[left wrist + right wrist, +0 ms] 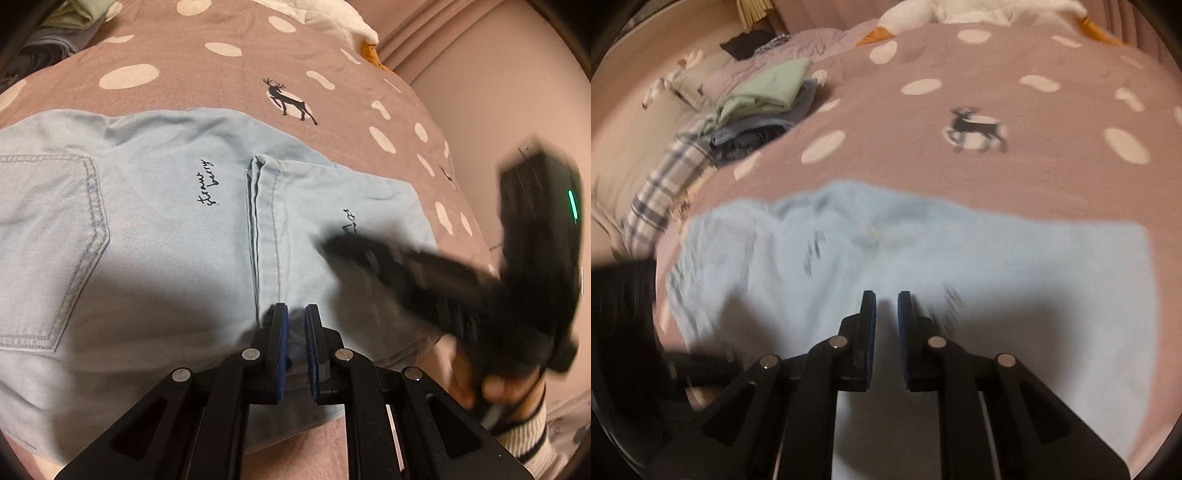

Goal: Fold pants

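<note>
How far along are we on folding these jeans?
Done: the light blue jeans lie flat on the spotted bedspread, with the leg hem already folded up over the seat. In hand: nothing clearly; the right gripper is open and empty above the denim, the left gripper nearly closed at the near edge. Left: probably one more fold, then the folded-clothes stack.

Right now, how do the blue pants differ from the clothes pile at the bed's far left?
The pants are one pale blue garment lying flat; the clothes pile stacks several folded pieces, green on top. The pants lie nearest, the pile farther back. Both rest on the spotted bedcover.
</note>
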Tool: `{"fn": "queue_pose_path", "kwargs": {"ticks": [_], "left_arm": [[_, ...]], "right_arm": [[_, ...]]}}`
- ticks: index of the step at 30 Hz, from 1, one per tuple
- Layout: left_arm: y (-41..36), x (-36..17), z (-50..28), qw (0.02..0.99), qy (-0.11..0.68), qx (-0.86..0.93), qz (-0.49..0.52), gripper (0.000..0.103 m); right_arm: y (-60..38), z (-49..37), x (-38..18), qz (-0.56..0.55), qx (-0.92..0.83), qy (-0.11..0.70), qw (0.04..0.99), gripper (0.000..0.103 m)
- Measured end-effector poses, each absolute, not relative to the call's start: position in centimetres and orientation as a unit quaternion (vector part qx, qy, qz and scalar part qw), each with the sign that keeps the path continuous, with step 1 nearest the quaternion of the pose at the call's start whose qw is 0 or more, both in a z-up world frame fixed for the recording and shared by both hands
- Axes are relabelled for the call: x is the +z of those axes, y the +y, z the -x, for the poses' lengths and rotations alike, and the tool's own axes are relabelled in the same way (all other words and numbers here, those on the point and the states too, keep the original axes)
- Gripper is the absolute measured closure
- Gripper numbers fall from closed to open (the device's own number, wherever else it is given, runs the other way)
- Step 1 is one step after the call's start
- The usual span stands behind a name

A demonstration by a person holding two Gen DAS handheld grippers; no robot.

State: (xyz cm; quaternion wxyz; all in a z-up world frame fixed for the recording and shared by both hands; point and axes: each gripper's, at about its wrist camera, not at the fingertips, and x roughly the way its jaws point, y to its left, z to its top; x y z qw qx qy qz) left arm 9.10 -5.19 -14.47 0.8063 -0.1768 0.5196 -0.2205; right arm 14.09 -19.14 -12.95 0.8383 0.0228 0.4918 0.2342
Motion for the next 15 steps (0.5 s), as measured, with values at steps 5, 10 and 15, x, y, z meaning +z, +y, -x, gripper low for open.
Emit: {"fn": "queue_pose_path", "kwargs": {"ticks": [5,10,15], "left_arm": [[-5.4,-14.3,-8.8,0.809,0.519,-0.219,0.17,0.092],[-5.0,-13.9,-8.3,0.809,0.52,-0.215,0.171,0.092],[-2.2,-12.5,-5.9,0.815,0.506,-0.209,0.191,0.088]], "right_arm": [[-20.6,-7.3,-13.3,0.019,0.233,0.494,0.837,0.09],[-22.3,-4.7,-12.6,-0.011,0.225,0.498,0.837,0.087],[-22.9,-3.3,-10.7,-0.047,0.244,0.46,0.852,0.074]]}}
